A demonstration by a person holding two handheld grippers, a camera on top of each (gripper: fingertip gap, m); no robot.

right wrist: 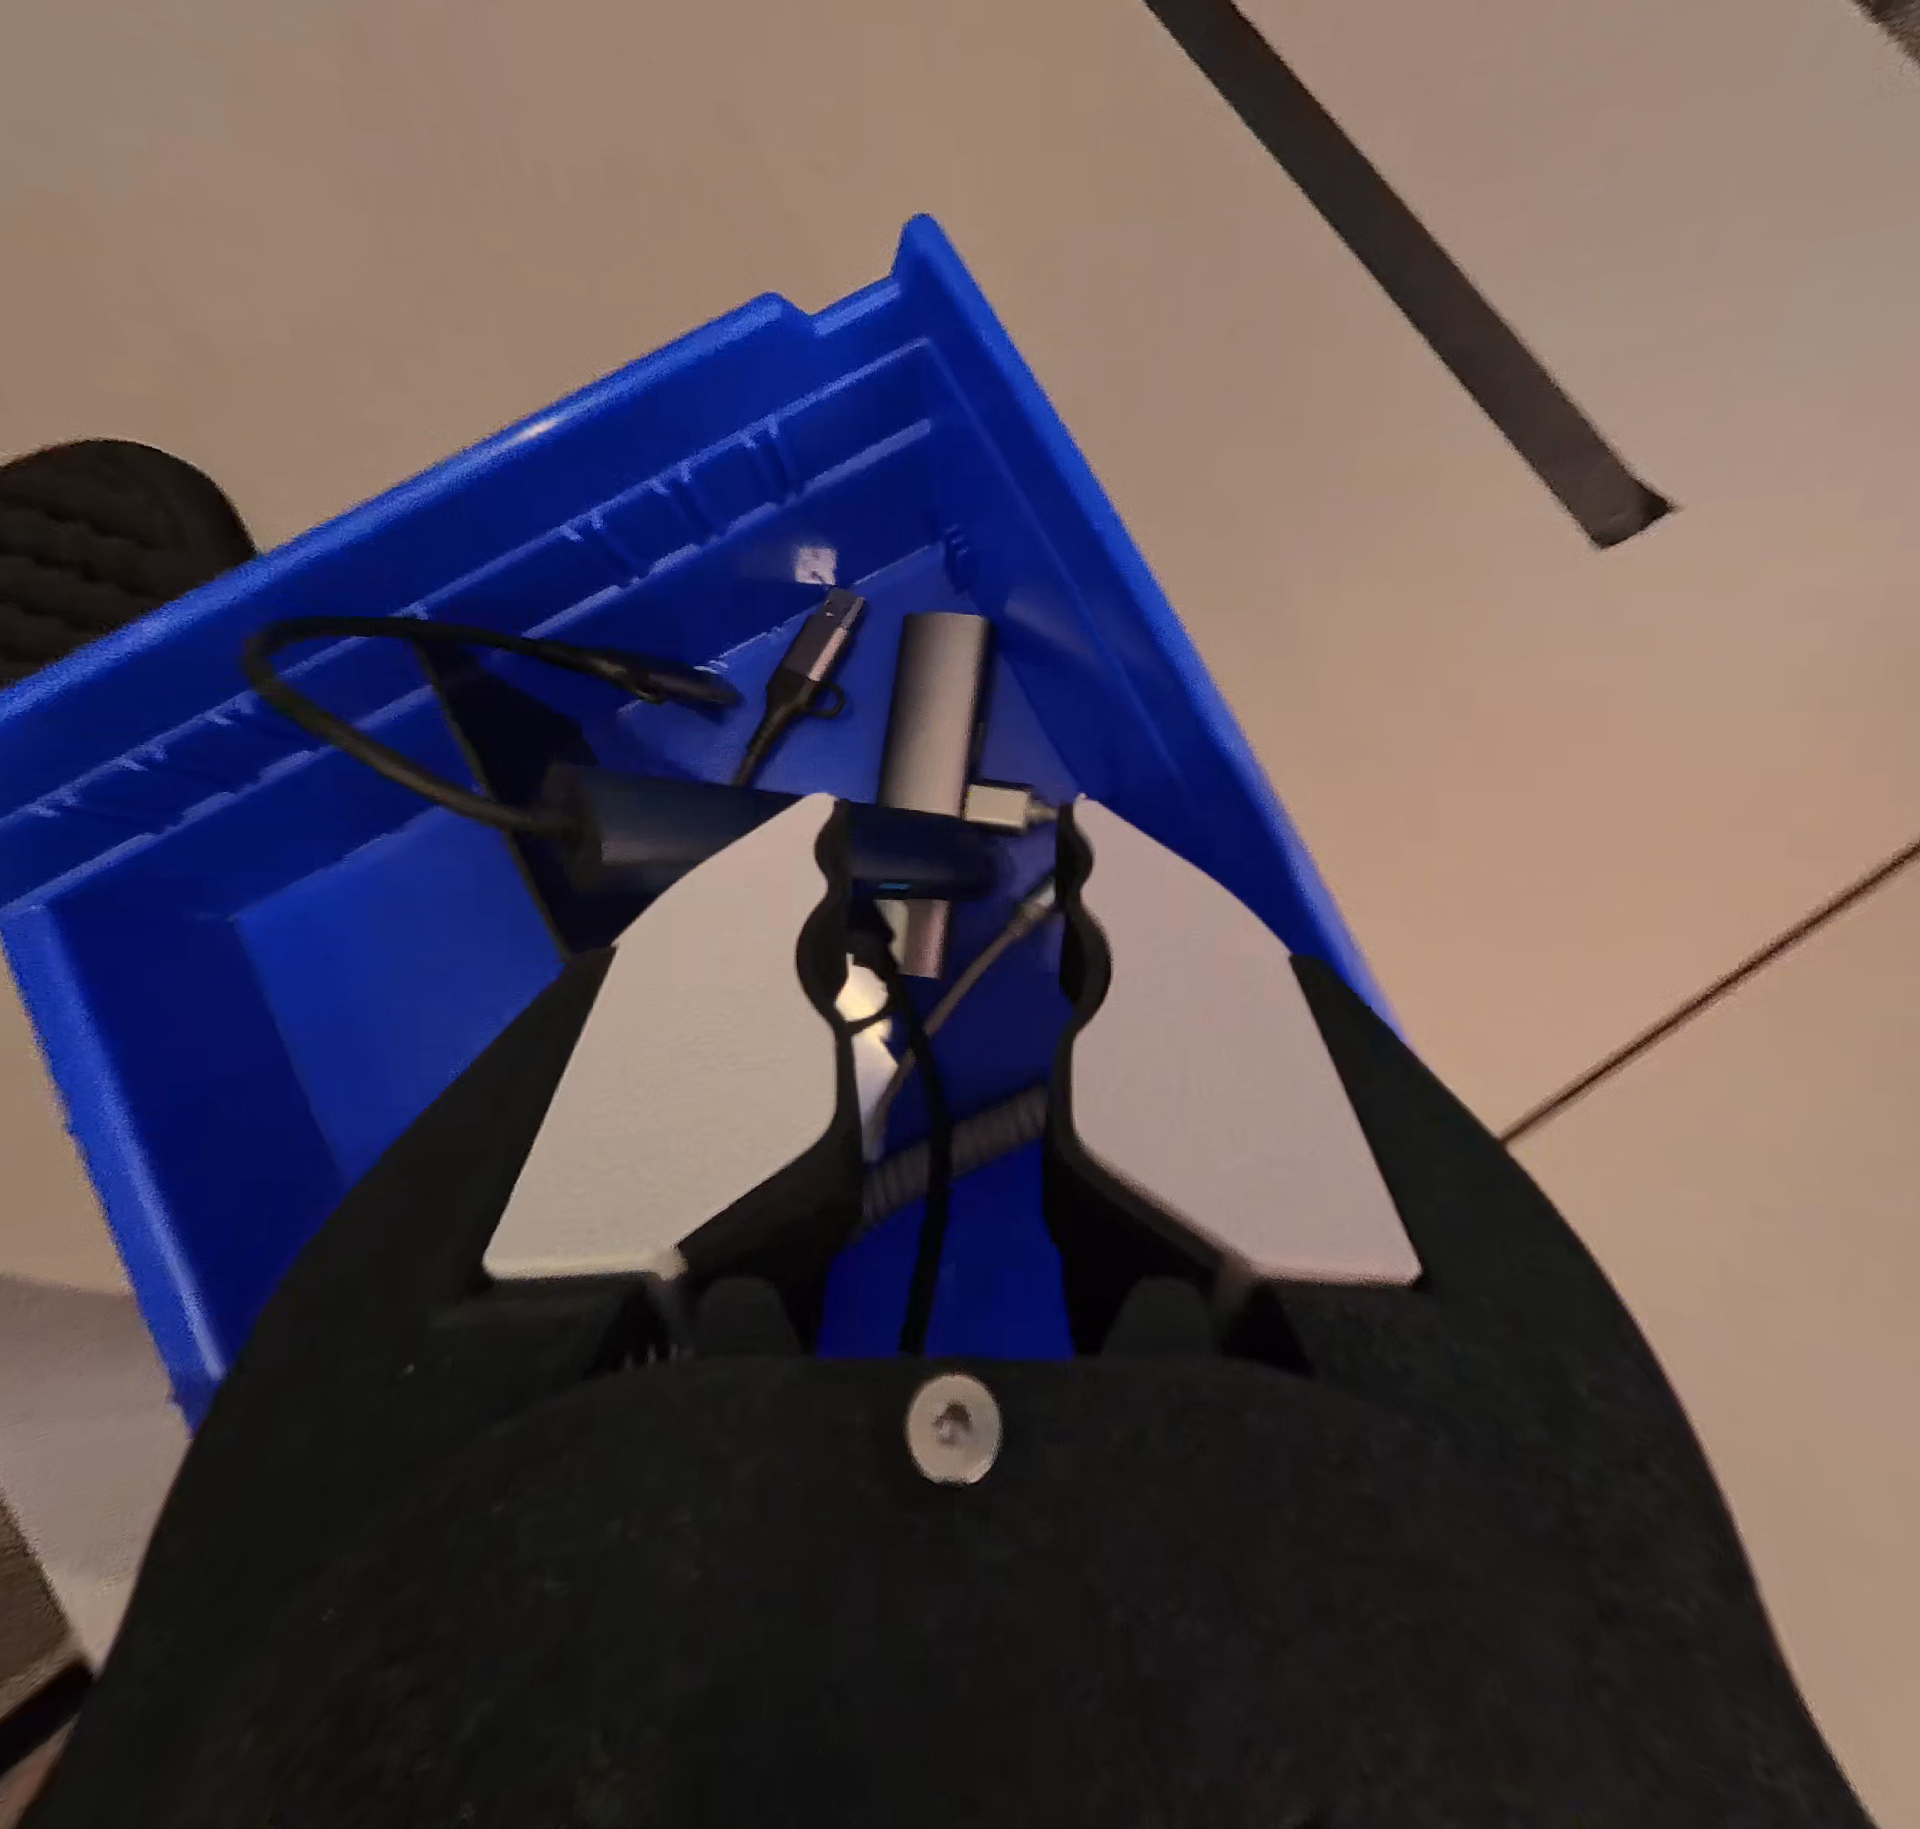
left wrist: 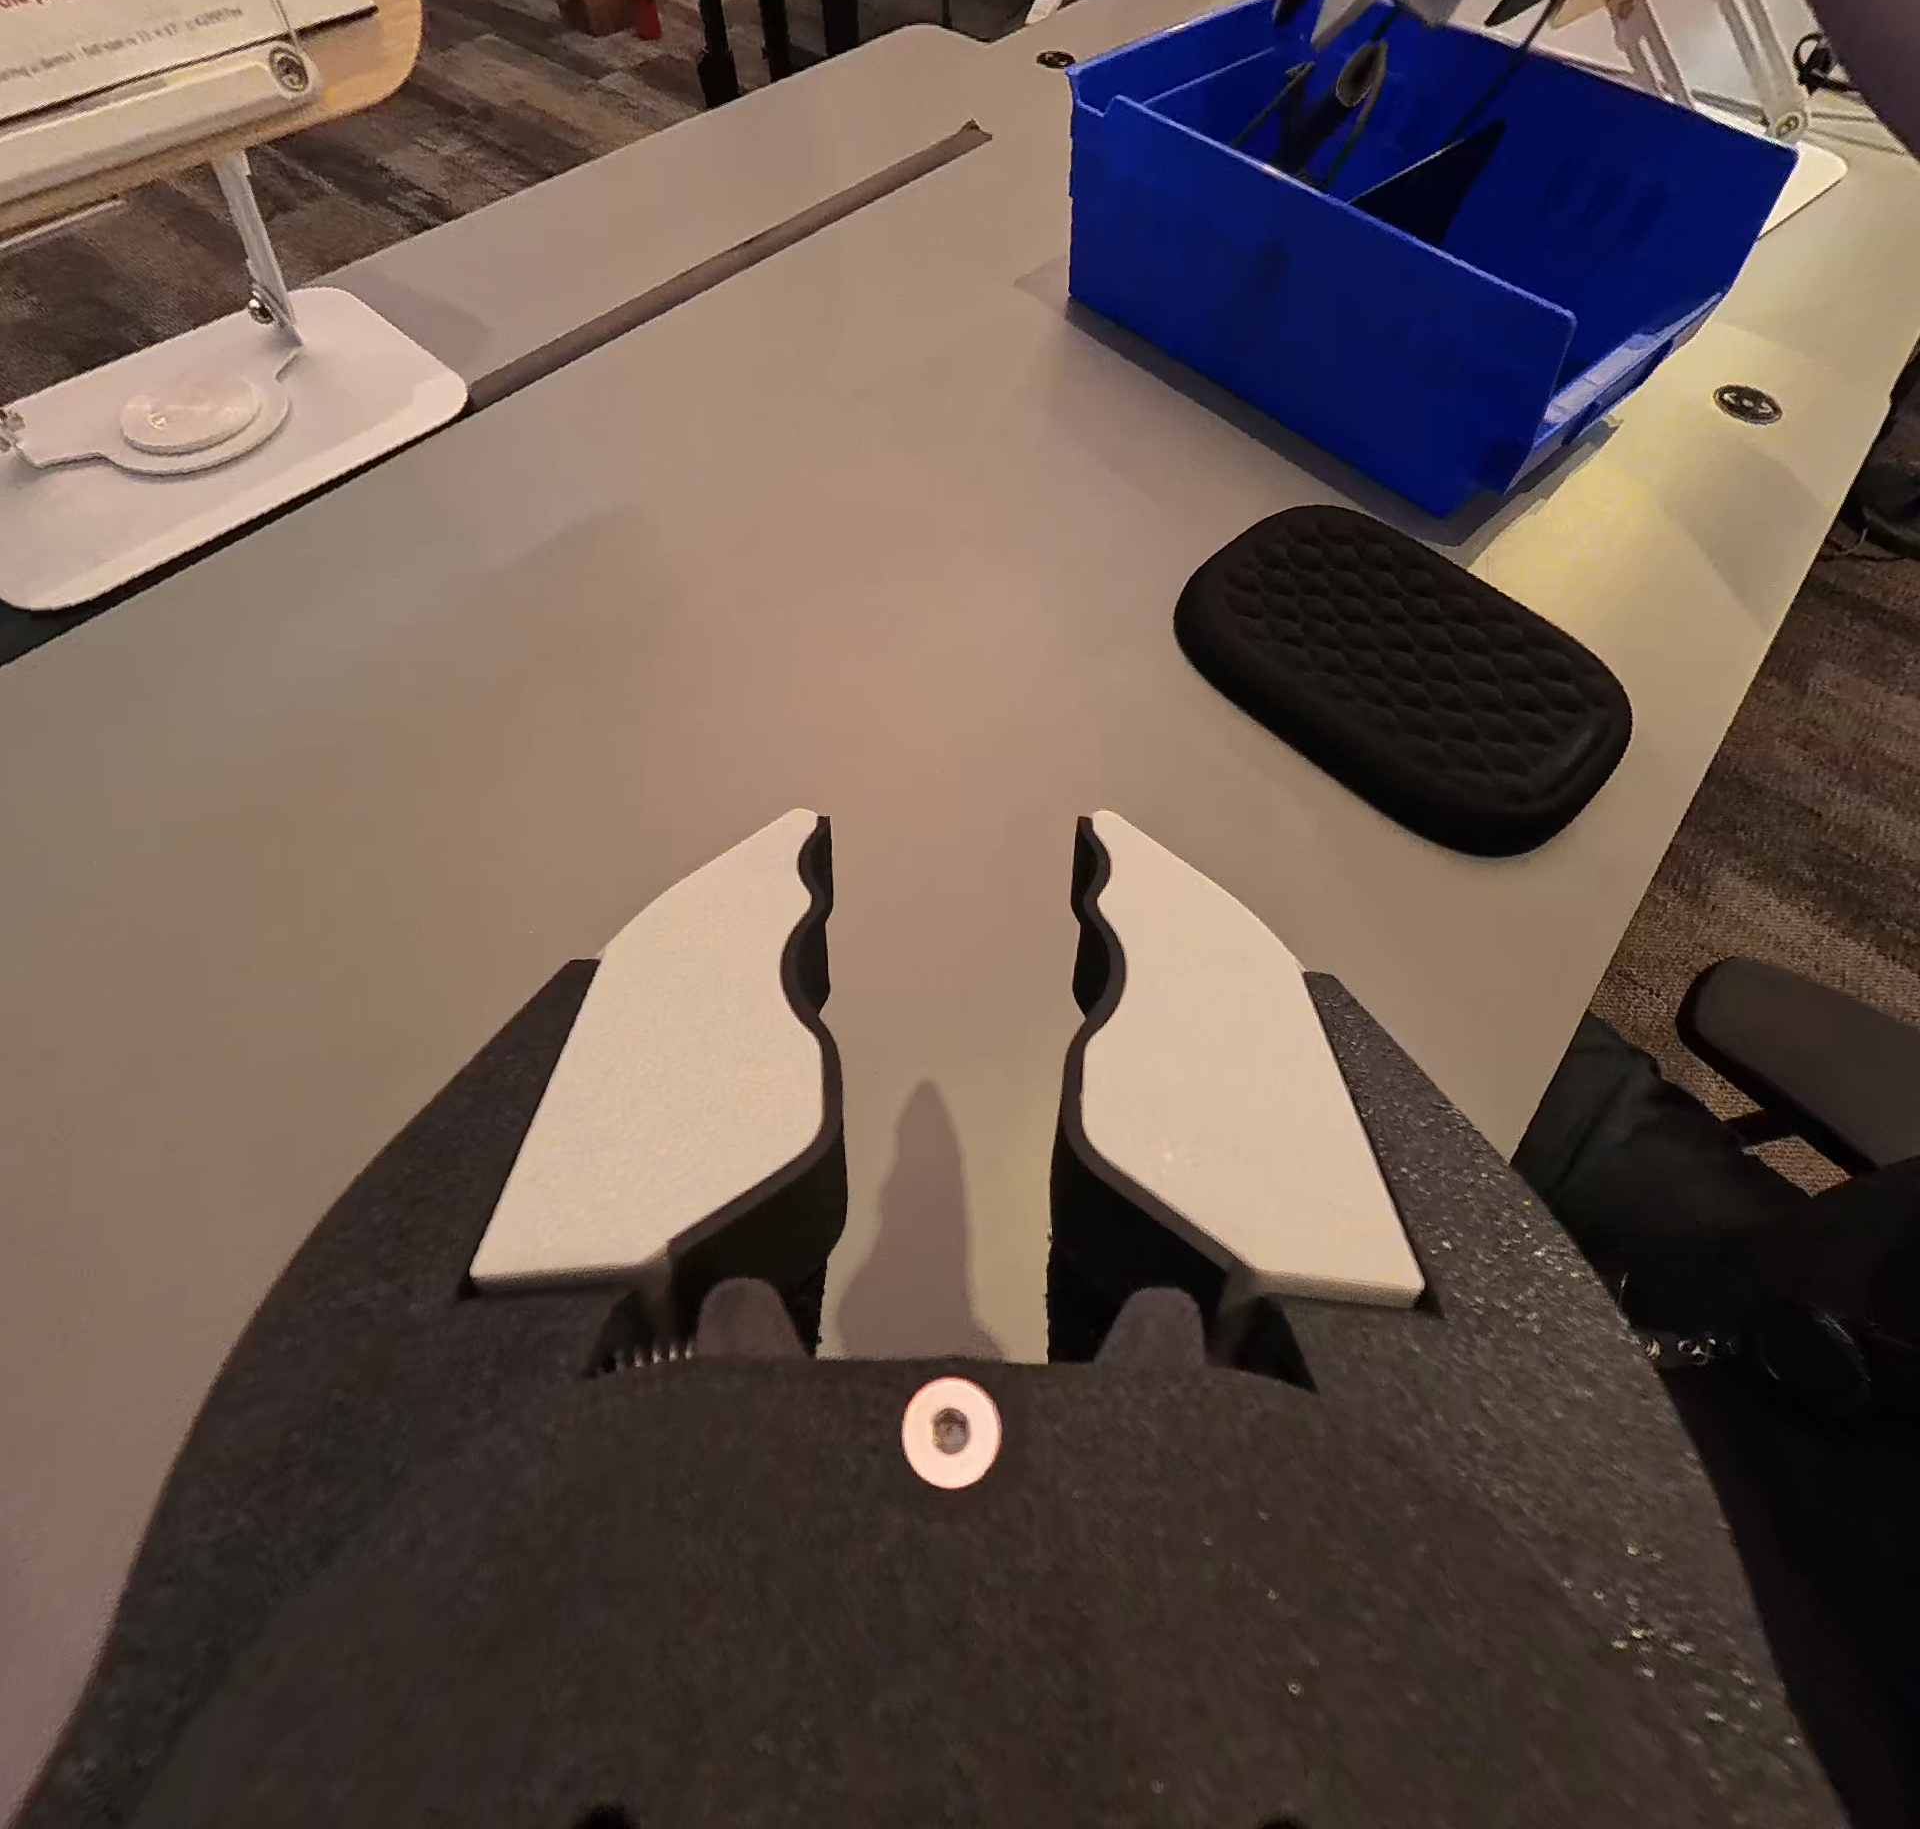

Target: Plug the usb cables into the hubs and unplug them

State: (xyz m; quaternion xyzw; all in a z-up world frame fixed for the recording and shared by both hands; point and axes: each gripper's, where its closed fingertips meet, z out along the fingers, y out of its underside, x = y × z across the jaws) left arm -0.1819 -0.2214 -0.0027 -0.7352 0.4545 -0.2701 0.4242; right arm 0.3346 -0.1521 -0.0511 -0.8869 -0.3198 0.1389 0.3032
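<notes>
While left gripper [left wrist: 953, 829] gapes over bare table [left wrist: 623, 636], right gripper [right wrist: 951, 813] clamps hub [right wrist: 914, 860]

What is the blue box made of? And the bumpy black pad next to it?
The blue box looks like hard, shiny moulded plastic: light glints off its smooth walls and ribs. The black pad looks like soft foam or rubber, probably with a matte cover; it has rounded edges and a pressed honeycomb pattern, though its softness is only a guess.
</notes>
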